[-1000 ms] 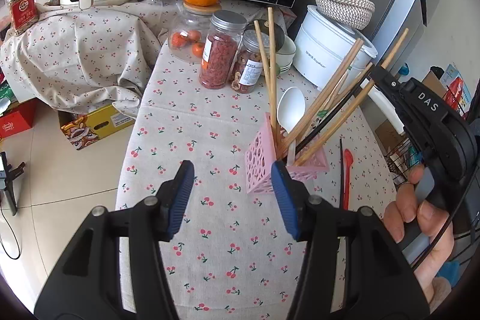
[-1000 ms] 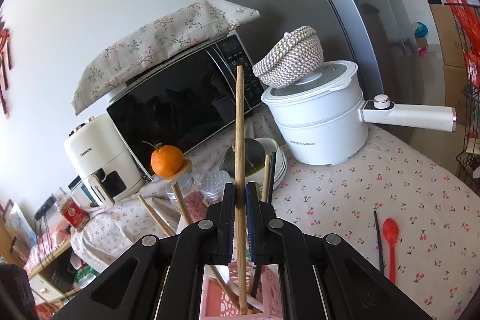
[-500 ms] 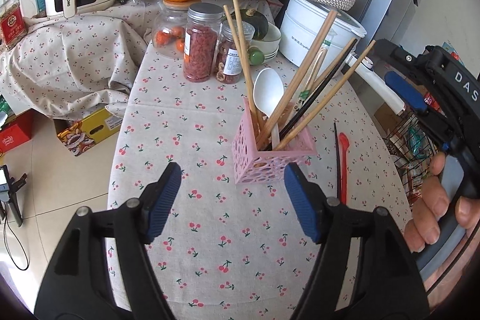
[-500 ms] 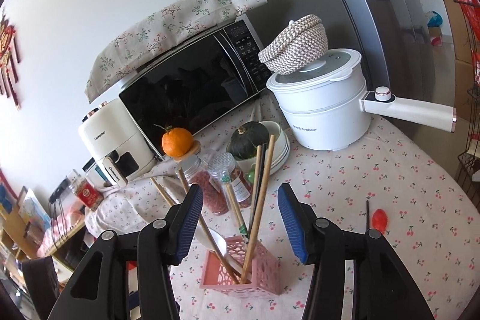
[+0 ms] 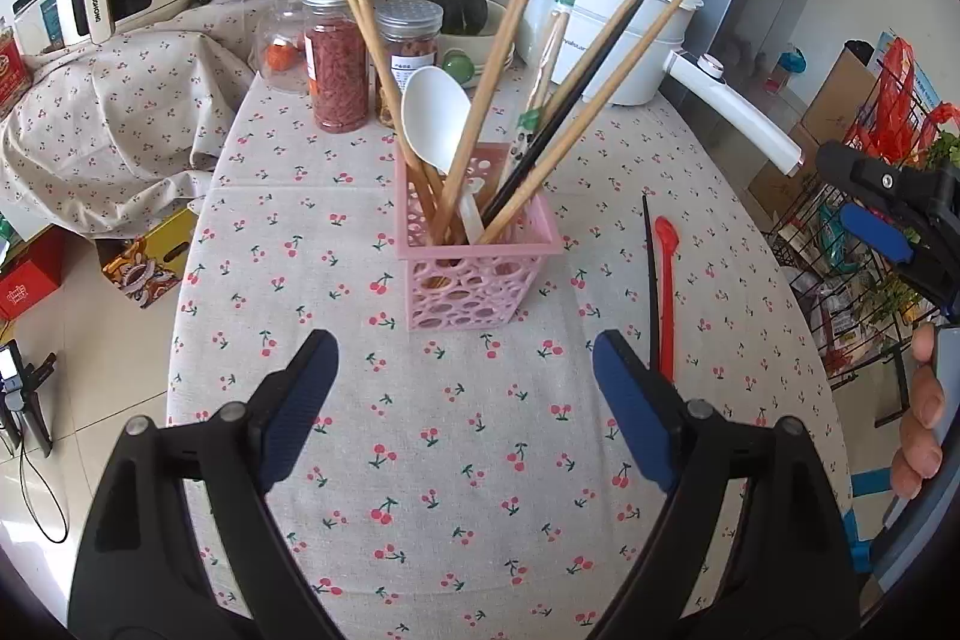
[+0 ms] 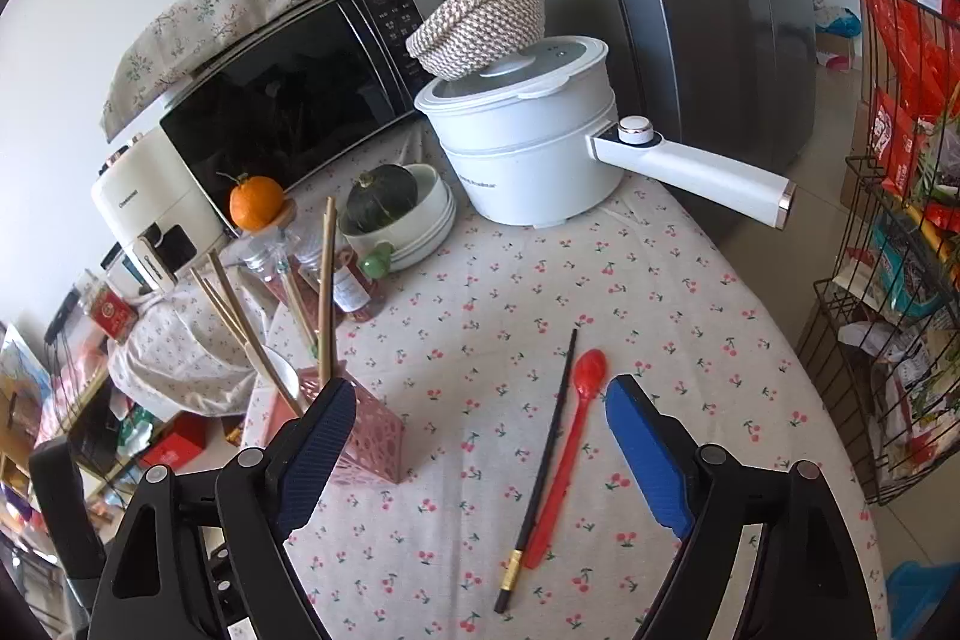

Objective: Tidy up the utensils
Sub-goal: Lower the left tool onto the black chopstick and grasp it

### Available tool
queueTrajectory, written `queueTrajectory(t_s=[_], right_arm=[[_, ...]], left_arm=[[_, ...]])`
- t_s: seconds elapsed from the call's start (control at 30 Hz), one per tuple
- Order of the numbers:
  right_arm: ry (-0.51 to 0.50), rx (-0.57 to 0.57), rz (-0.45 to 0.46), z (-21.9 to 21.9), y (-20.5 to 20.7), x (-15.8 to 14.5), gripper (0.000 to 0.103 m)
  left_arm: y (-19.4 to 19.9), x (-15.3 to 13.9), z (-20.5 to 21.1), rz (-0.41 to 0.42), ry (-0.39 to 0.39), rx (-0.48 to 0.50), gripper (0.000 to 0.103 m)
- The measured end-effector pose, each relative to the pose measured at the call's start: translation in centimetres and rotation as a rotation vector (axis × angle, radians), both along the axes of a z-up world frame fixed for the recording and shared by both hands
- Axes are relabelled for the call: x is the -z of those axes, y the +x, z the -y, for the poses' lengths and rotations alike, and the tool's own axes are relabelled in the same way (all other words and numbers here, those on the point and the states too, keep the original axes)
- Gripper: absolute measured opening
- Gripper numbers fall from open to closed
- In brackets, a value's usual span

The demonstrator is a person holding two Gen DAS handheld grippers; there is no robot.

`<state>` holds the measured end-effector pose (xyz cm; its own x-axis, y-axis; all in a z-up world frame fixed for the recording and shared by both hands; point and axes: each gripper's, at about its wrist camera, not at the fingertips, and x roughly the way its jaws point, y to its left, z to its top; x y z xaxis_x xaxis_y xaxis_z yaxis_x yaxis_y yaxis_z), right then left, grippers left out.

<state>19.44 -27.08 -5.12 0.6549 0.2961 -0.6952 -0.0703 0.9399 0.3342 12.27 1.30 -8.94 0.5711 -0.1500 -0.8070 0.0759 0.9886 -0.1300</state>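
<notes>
Tools (image 5: 462,406) (image 6: 474,454) gape empty, jaws just opened.

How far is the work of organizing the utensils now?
Done: wooden chopsticks and white spoon stand in the pink basket. In hand: nothing; right tool, just opened, is empty. Left: black chopstick and red spoon lie on the table.

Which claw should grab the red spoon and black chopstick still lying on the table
Right. Its open claw looks straight down at the red spoon and black chopstick; they lie off to the left claw's side.
</notes>
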Motion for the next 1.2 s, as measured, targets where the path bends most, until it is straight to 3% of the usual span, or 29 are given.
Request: queueTrajectory(t_s=[0.23,0.47,0.6,0.83,0.93,1.0,1.13,1.2], right_arm=[[-0.113,0.071,-0.099,3.2,-0.1,1.6,0.101],[-0.138,0.145,-0.221,7.2,0.6,4.1,0.103],[-0.258,0.144,-0.229,8.2,1.1,5.2,0.103],[-0.187,0.131,-0.303,11.0,2.5,7.3,0.103],[-0.128,0.13,-0.348,11.7,3.2,8.2,0.103],[-0.09,0.127,-0.365,12.0,3.5,8.6,0.103],[-0.063,0.114,-0.371,12.1,3.8,8.8,0.103],[-0.056,0.111,-0.369,12.1,3.9,8.8,0.103]], left_arm=[[-0.2,0.8,3.0,-0.01,0.05,0.048,0.089],[0.5,2.7,7.8,-0.056,0.114,0.128,0.09],[1.8,3.8,10.9,-0.069,0.171,0.178,0.09],[7.2,5.9,14.1,-0.108,0.236,0.164,0.089],[9.4,7.0,14.7,-0.129,0.217,0.148,0.077],[10.6,7.6,15.2,-0.152,0.171,0.143,0.057],[12.0,8.9,15.3,-0.211,0.057,0.116,0.046],[12.3,9.3,15.7,-0.222,0.046,0.122,0.04]])
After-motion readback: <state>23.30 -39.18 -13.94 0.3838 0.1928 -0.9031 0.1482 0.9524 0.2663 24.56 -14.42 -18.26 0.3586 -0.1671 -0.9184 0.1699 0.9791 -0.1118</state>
